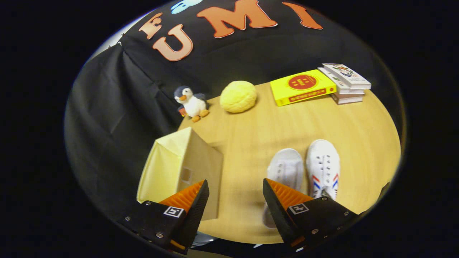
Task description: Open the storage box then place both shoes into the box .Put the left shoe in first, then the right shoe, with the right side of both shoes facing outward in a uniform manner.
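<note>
A cream storage box (181, 166) stands closed on the wooden table (258, 125), its front flap with a small handle patch facing the middle of the table. Two white shoes lie side by side, toes pointing away from me. The nearer-to-box shoe (285, 168) is partly hidden behind one finger; the other shoe (323, 166) has red and blue stripes on its side. My gripper (235, 188) hovers open above the table, one finger in front of the box, the other over the first shoe. Nothing is between the fingers.
A plush penguin (190, 103) and a yellow knitted ball (238, 96) sit at the table's far edge. A yellow book (302, 86) and a stack of books (346, 83) lie far beyond the shoes. Black cloth hangs behind and beside the box.
</note>
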`<state>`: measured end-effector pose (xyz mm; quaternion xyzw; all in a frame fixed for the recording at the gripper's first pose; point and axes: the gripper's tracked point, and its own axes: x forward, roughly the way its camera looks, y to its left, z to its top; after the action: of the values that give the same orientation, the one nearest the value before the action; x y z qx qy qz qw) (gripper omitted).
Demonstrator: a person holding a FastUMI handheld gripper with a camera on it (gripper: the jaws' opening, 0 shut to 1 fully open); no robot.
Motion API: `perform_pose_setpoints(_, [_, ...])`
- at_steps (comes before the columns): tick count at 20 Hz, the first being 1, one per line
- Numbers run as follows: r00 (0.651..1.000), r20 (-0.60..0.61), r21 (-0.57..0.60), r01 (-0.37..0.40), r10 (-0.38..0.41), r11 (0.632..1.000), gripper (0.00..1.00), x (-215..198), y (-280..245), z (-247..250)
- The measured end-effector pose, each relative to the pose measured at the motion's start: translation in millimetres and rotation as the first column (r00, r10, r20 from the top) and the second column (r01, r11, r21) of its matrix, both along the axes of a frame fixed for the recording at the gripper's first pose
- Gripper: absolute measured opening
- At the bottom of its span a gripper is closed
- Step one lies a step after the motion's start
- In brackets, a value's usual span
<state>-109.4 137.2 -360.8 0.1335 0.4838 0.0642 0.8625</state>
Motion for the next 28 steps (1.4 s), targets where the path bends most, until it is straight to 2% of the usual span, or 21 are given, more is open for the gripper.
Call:
perform_pose_setpoints(3, [1.000, -0.024, -0.094, 0.013, -0.015, 0.995, 0.86, -21.3, -39.5, -23.9])
perform_pose_setpoints(6, [0.999, -0.036, -0.155, 0.027, -0.033, 0.988, 0.75, -34.7, -62.9, -45.2])
perform_pose_setpoints(10, [0.997, -0.072, -0.212, -0.035, 0.020, 0.977, 0.61, -47.3, -70.4, -67.9])
perform_pose_setpoints(16, [0.999, -0.040, -0.333, -0.039, 0.028, 0.942, 0.41, -24.8, -76.1, -93.4])
perform_pose_setpoints(19, [0.999, -0.020, -0.378, -0.037, 0.032, 0.925, 0.33, -12.5, -75.8, -103.8])
perform_pose_setpoints(22, [1.000, -0.014, -0.414, -0.016, 0.011, 0.910, 0.16, -6.6, -80.4, -112.2])
perform_pose_setpoints(24, [1.000, 0.007, -0.412, 0.016, -0.015, 0.911, 0.11, -1.1, -80.3, -115.7])
perform_pose_setpoints(28, [0.999, -0.012, -0.386, 0.024, -0.031, 0.922, 0.10, -0.4, -81.1, -118.0])
